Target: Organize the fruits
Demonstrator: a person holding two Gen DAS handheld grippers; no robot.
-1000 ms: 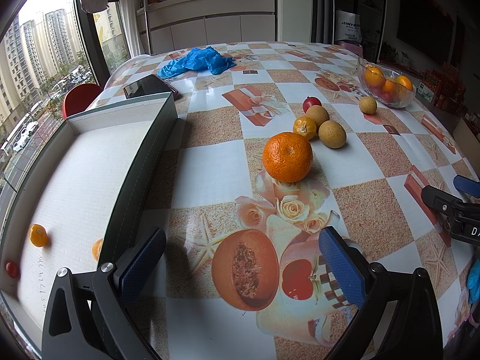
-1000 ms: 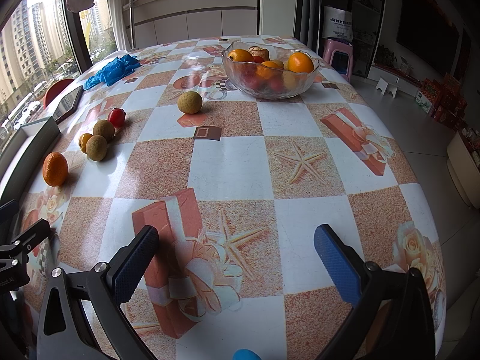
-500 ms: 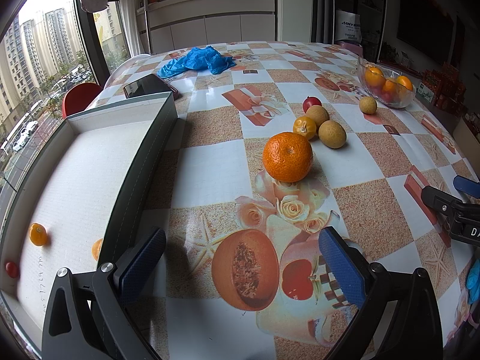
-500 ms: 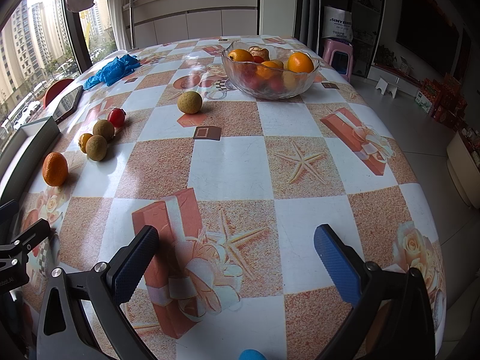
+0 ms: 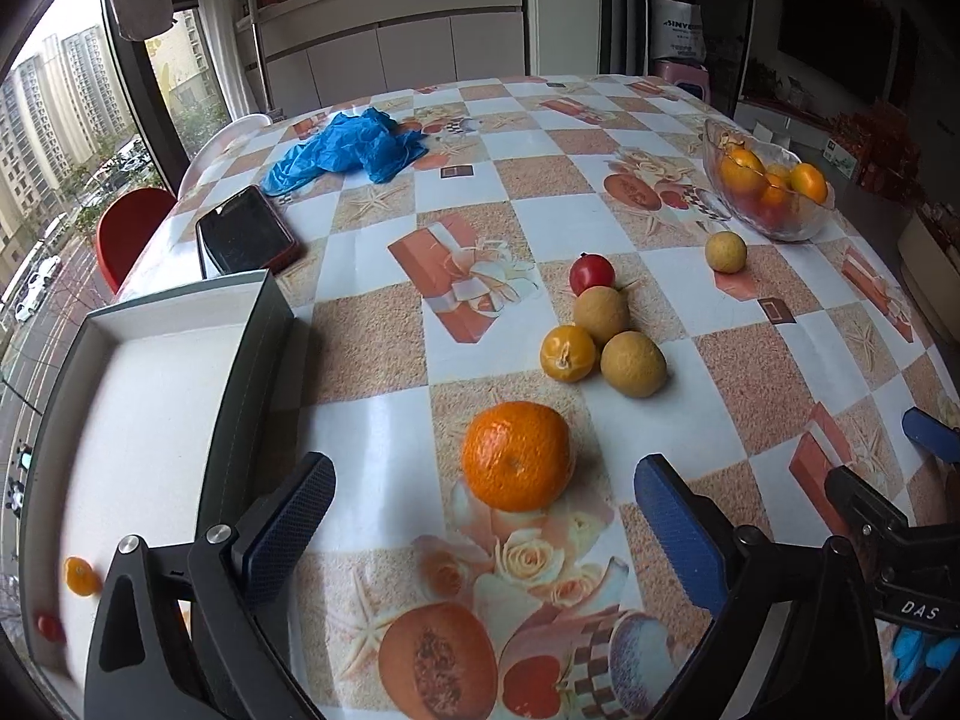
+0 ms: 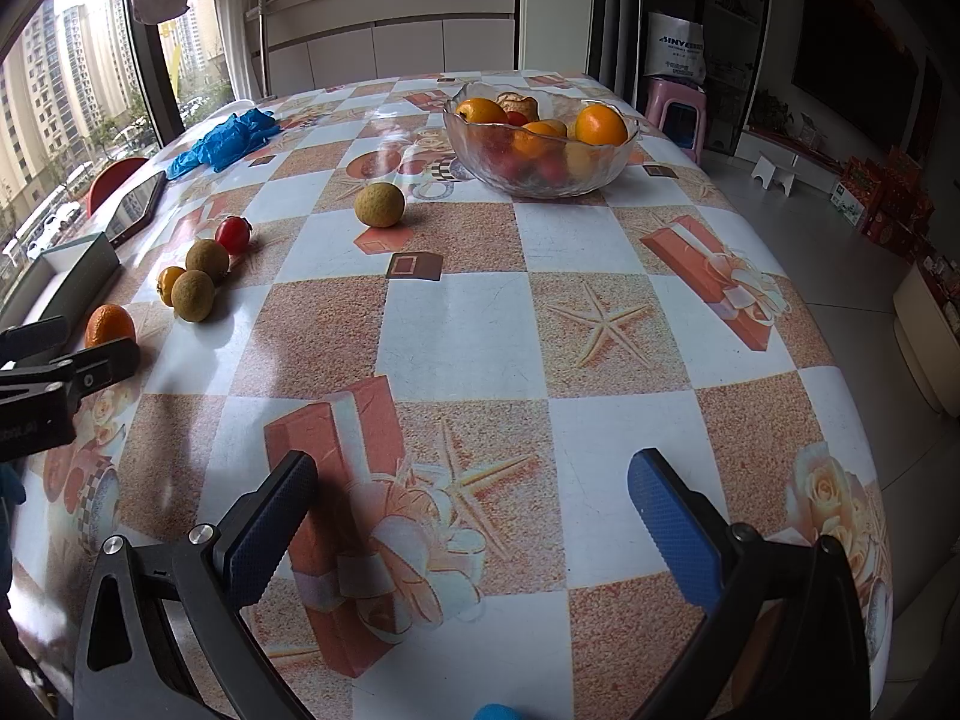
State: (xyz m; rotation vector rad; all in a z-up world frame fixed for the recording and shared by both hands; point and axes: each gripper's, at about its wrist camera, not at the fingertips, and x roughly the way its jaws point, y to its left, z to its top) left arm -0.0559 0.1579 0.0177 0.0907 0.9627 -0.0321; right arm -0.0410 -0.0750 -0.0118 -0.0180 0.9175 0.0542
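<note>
A large orange lies on the patterned tablecloth, just ahead of my left gripper and between the lines of its two blue pads. The jaws are closing, but the pads stand clear of the orange on both sides. Beyond it sit a small yellow-orange fruit, two brownish round fruits and a small red fruit. A grey box with a white floor stands to the left, holding a tiny orange fruit and a red one. My right gripper hangs open over bare tablecloth.
A glass bowl of oranges and other fruit stands at the far right, with a lone round fruit near it. A phone and crumpled blue gloves lie at the back left. A red chair stands past the table edge.
My left gripper has moved forward toward the large orange, which now sits lower in its view, between the finger lines, and the fingers stand slightly closer together. The right gripper has kept still.
</note>
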